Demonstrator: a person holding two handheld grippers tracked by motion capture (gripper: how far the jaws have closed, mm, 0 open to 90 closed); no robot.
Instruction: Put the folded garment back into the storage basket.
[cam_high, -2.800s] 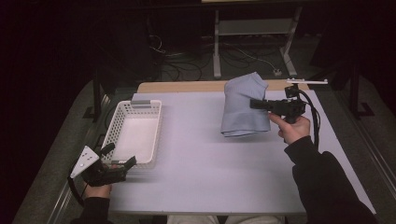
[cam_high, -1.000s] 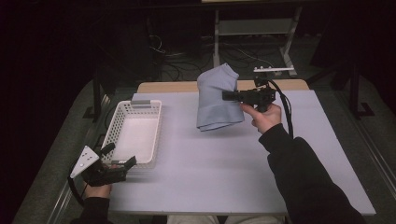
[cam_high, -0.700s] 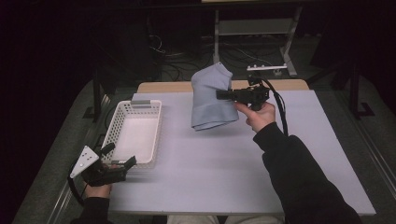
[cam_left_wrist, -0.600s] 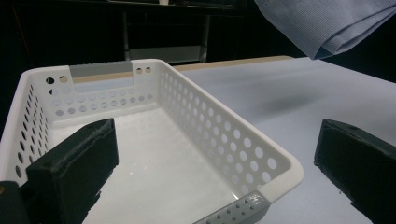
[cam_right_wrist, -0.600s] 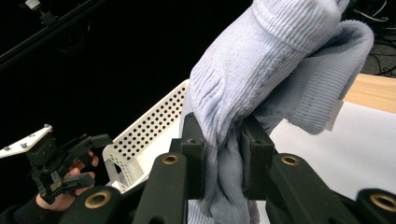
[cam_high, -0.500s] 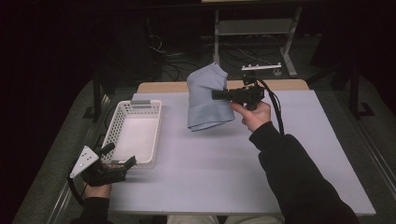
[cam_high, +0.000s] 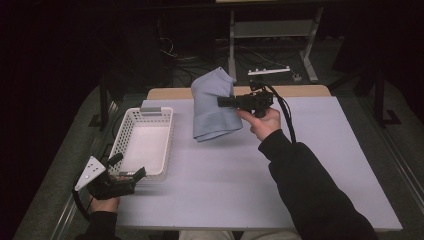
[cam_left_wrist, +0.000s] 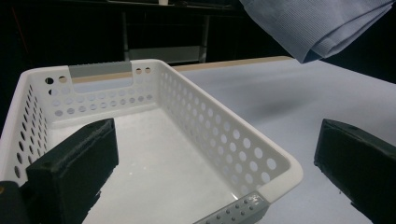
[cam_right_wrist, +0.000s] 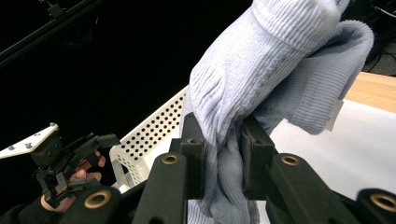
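Note:
A folded light-blue knit cloth (cam_high: 212, 107) hangs in the air above the far middle of the table. My right gripper (cam_high: 222, 101) is shut on the cloth (cam_right_wrist: 261, 79), and its black pads (cam_right_wrist: 194, 154) pinch a thick fold. An empty white perforated basket (cam_high: 142, 145) lies at the left of the table. At the table's front left corner my left gripper (cam_high: 131, 169) rests open, just short of the basket's near rim (cam_left_wrist: 261, 200). Nothing lies between its pads (cam_left_wrist: 79, 161). The cloth (cam_left_wrist: 317, 23) also hangs at the top right of the left gripper view.
The white table top (cam_high: 230, 175) spreads right of the basket. A wooden strip (cam_high: 310, 91) runs along its far edge. Behind it on the dark floor stand a metal frame (cam_high: 272, 30) and a power strip (cam_high: 270, 71) with cables.
My right hand has carried the blue cloth leftward along the far side of the table, toward the basket. The left gripper has stayed in place.

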